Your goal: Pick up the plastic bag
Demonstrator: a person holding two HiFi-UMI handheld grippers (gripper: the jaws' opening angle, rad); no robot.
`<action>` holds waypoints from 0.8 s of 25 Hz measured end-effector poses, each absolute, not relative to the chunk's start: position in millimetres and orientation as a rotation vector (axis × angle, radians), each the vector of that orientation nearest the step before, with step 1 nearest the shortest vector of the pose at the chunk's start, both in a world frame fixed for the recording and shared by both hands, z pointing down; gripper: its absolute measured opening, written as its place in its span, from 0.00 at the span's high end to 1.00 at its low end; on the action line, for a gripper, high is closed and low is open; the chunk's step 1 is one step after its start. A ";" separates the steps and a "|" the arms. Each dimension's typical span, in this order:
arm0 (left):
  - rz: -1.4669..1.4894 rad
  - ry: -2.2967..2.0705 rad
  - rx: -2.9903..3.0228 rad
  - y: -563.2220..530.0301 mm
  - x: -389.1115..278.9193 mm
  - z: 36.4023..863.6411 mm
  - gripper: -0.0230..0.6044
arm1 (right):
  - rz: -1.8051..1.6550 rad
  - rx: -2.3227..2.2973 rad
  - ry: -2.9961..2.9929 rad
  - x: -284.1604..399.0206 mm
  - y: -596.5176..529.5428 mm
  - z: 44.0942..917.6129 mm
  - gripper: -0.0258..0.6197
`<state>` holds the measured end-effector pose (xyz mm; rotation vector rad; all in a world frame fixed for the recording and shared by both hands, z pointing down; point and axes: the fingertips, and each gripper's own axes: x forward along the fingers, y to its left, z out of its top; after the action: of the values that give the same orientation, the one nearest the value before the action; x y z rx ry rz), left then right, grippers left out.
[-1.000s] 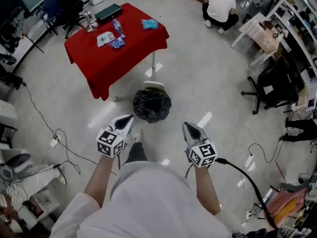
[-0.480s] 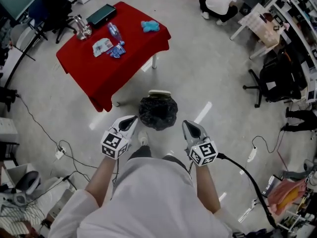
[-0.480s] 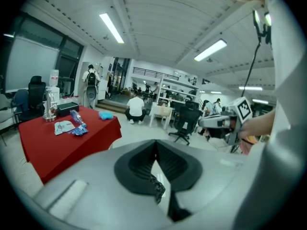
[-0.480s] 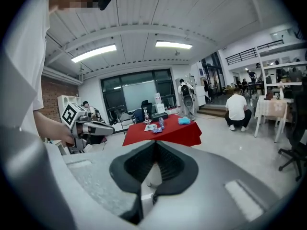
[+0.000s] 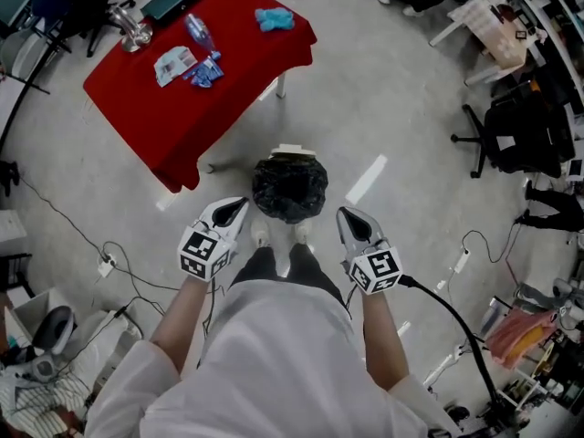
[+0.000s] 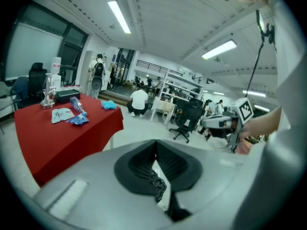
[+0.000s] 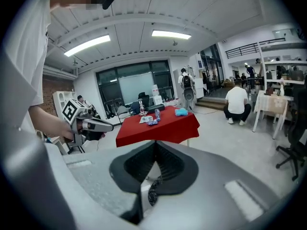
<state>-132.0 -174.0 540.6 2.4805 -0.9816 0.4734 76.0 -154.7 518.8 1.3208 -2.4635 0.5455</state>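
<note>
- black-and-white square markers on the cubes of left gripper and right gripper
- jaws together on both, gripping nothing
- plastic bag: black, crinkled, rounded, on the floor between the grippers, near the red table

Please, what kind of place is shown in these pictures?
Most likely an open-plan lab or office workroom. The signs are a black wheeled office chair, a long ceiling strip light, and a table under a red cloth standing on the pale hard floor.
</note>
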 end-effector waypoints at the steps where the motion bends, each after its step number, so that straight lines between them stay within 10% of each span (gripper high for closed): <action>1: 0.481 -0.988 2.465 -177.4 -135.0 545.8 0.96 | 0.557 1.307 -2.453 74.2 -157.7 525.4 0.96; 20: 0.654 -0.964 2.091 -234.7 -132.4 829.9 0.87 | 0.923 1.114 -2.246 91.3 -217.8 800.2 0.87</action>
<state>-132.4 -234.7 829.9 2.0911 -0.9641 0.6545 91.3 -217.8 800.2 1.1144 -2.2458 0.9232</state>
